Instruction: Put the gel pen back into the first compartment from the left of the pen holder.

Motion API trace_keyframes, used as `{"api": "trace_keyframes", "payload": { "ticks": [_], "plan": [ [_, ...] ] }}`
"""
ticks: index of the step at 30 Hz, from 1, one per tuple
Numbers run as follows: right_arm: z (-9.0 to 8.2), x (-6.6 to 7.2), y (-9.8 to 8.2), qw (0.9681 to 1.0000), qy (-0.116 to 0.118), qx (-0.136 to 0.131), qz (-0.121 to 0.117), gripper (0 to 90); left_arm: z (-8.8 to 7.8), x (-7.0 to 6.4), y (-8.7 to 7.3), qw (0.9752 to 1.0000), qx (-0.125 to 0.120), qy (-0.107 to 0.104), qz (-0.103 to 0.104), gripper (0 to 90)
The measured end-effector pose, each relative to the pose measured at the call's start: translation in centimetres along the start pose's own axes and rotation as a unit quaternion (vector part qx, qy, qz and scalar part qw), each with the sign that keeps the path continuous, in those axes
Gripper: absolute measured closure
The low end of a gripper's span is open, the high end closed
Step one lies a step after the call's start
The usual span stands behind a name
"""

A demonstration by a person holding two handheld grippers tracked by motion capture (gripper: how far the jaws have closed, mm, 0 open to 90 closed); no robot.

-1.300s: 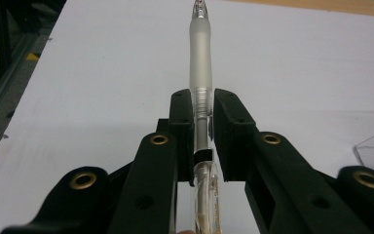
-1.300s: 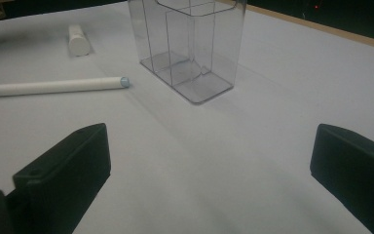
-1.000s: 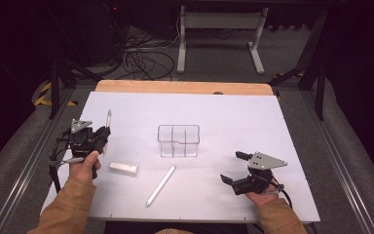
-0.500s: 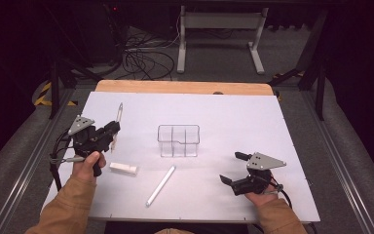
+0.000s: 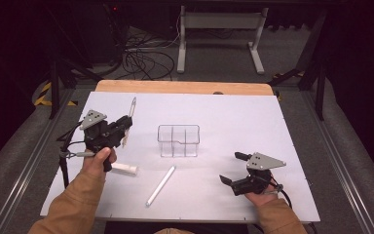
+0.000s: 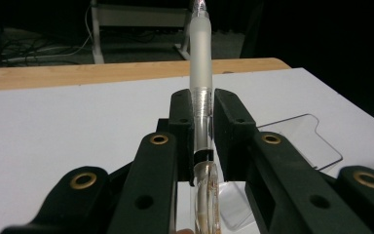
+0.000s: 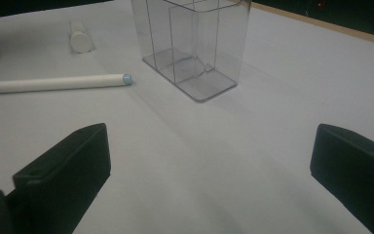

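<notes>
So the left gripper (image 5: 121, 127) was clamped on a clear pen (image 6: 200, 97), the pads pinching the barrel from both sides. You could see it best in the left gripper view: the see-through part of the pen sat right between the two black jaws, the frosted white grip section stuck out beyond them, and the tip ran up out of frame. From the high view the pen (image 5: 132, 106) poked up and away from the gripper, off the table, over the left part of the white sheet (image 5: 233, 117).

The right gripper (image 5: 234, 168) was down near the front right of the sheet with its jaws wide apart and nothing between them. In the right gripper view they framed bare sheet.

In the middle of the sheet stood a clear plastic organizer (image 5: 178, 141) with divided compartments, upright, well apart from both grippers. A white marker-like stick (image 5: 160, 185) lay in front of it, slanted, and a short white cylinder (image 5: 124, 168) lay just beside the left hand (image 5: 100, 161). A wooden table edge (image 5: 185, 87) showed behind the sheet.
</notes>
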State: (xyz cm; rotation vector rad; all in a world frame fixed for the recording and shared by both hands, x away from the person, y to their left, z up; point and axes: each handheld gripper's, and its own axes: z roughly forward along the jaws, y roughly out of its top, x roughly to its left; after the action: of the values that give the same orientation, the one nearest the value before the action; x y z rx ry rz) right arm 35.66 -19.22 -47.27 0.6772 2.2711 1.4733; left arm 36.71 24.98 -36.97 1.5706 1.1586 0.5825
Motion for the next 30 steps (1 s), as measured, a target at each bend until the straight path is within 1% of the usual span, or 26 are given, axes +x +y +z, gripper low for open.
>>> {"api": "trace_keyframes", "payload": {
  "ticks": [15, 18, 19, 26, 30],
  "plan": [
    [0.0, 0.0, 0.0, 1.0, 0.003, 0.0, -0.002, 1.7, 2.9, -3.1, 0.6, 0.9994, 0.0, -0.031, 0.016, 78.7],
    [0.0, 0.0, 0.0, 1.0, 0.003, 0.0, -0.002, 1.7, 3.3, -3.8, 0.7, 0.999, 0.0, -0.038, 0.023, 78.6],
    [0.0, 0.0, 0.0, 1.0, 0.004, 0.0, -0.003, 1.7, 3.4, -4.0, 0.7, 0.999, -0.002, -0.039, 0.022, 78.7],
    [0.0, 0.0, 0.0, 1.0, 0.006, 0.0, -0.004, 1.7, 4.5, -5.4, 0.9, 0.9984, -0.008, -0.045, 0.034, 78.6],
    [0.0, 0.0, 0.0, 1.0, 0.007, -0.001, -0.005, 1.7, 5.0, -5.9, 1.0, 0.9982, -0.009, -0.049, 0.033, 78.6]
  ]
}}
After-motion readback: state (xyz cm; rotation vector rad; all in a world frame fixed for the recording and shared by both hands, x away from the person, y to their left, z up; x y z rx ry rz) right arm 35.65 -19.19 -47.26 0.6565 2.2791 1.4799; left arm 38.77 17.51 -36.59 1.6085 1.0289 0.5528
